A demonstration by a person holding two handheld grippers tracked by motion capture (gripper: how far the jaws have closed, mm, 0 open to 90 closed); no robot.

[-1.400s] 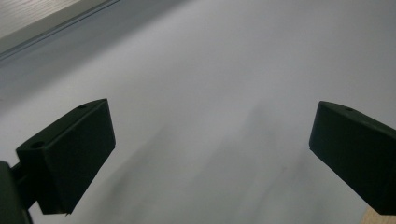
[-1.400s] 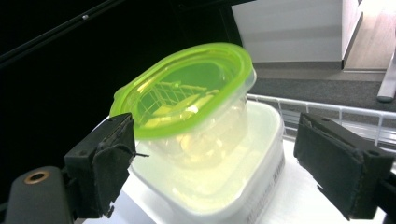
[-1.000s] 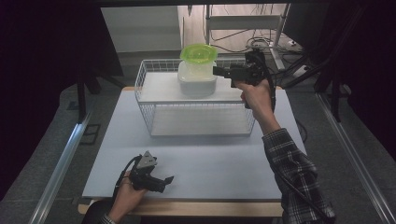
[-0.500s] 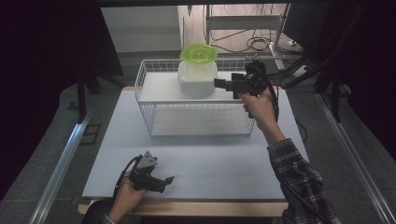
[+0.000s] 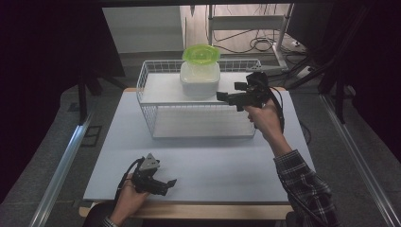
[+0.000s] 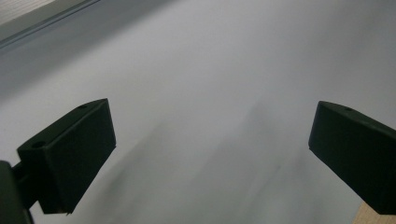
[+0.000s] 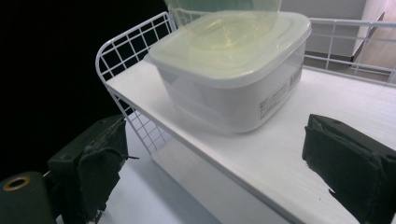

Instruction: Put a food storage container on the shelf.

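In the high view, the square translucent plastic container with a white lid [image 5: 200, 79] stands on the upper shelf of the white wire rack [image 5: 156, 71], in the upper middle of the frame. A bright green plastic bowl [image 5: 201, 53] sits on top of the container's lid, touching it. The rack stands on the pale grey table surface [image 5: 198, 161], at its far part.

The right gripper [image 5: 226, 97] is in the right middle of the frame, held up by the person's hand [image 5: 263, 118], whose sleeve is plaid. It points toward the left of the frame, at the container, and its tips are just beside the container's right lower corner, apart from it. In the right gripper view, its two black jaws stand wide apart at the lower left and lower right of the frame, with nothing between them; the container [image 7: 233, 70] is in the upper middle of that frame, above the gap, resting on the white shelf board [image 7: 327, 121].

The left gripper [image 5: 166, 183] is in the lower left of the high view, low over the near edge of the table, well apart from the rack. In the left gripper view, its jaws are also spread wide, with bare table surface [image 6: 210, 93] between them.
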